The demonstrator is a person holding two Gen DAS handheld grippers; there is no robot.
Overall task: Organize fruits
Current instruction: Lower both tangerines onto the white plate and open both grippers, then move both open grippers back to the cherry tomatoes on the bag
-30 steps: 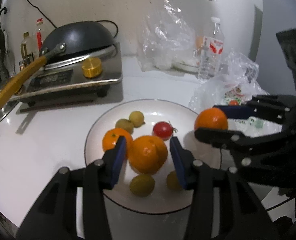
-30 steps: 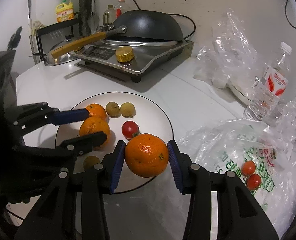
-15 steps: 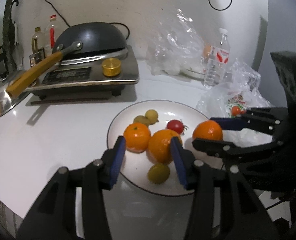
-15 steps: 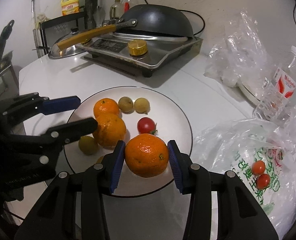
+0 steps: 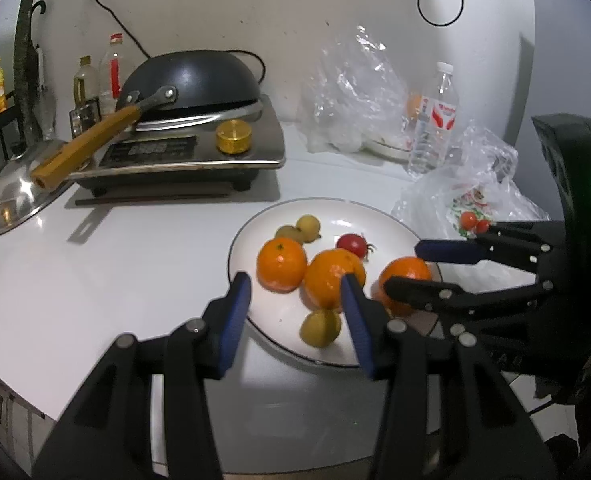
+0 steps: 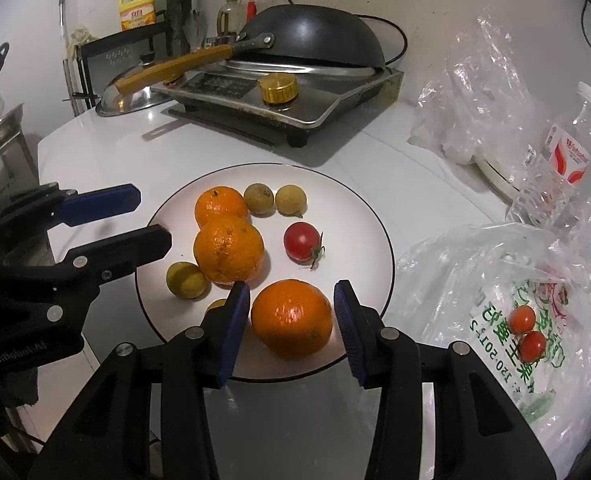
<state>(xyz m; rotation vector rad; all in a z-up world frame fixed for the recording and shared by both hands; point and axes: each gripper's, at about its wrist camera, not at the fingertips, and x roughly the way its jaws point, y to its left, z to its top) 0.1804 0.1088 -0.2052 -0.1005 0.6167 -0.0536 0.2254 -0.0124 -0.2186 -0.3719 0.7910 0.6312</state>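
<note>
Right gripper point(image 6: 291, 290) first: kept clamped on an orange point(image 6: 291, 318), blue pads pressed to both sides, exactly as a second before. Carried that orange from beyond the rim to low over the near right part of the white plate point(image 6: 359, 216); could not tell whether it touched the plate. Left gripper point(image 5: 295, 280) next: a second before, straddled the larger orange point(image 6: 228, 249) with the pads at its sides; by this moment, drawn back to the plate's left rim, jaws apart and empty, clear of every fruit in the right wrist view. Left the larger orange lying on the plate, up against the smaller orange point(image 6: 220, 205) behind it. Saw no change among the other fruits: cherry tomato point(image 6: 301, 241) near the middle of the plate, two small yellow-green fruits point(image 6: 273, 199) side by side at the far side, another one point(image 6: 186, 280) at the near left, just beside the larger orange. Found the plastic bag point(image 6: 515, 280) as before, right of the plate on the white table point(image 6: 107, 152), with two more cherry tomatoes point(image 6: 527, 332) showing through it.
</note>
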